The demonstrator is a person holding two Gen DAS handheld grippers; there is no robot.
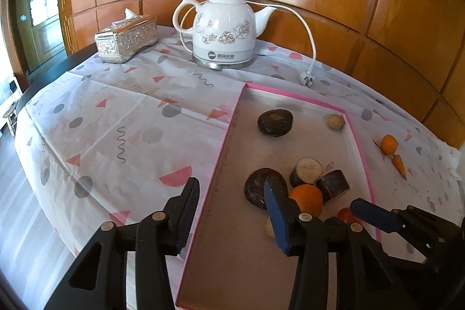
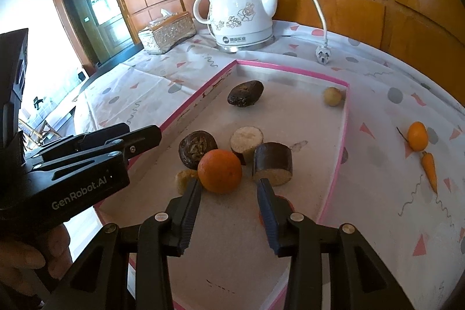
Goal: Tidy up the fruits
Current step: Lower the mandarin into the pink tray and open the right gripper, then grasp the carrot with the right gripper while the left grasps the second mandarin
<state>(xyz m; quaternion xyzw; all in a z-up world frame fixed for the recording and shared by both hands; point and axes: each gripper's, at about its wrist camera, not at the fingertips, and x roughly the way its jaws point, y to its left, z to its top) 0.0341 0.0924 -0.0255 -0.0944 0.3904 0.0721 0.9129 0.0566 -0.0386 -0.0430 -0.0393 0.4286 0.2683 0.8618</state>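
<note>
A pink-rimmed white tray holds an orange, two dark round fruits, two cut cane pieces and a small pale fruit. My right gripper is open just short of the orange, nothing between its pads; a red fruit peeks from under its blue finger. My left gripper is open astride the tray's left rim, gripping nothing. On the cloth to the right of the tray lie a small orange fruit and a little carrot.
At the back stand a white floral kettle with its cord and loose plug, and a silver tissue box. The patterned tablecloth spreads left of the tray to the table's edge. Wood panelling rises behind.
</note>
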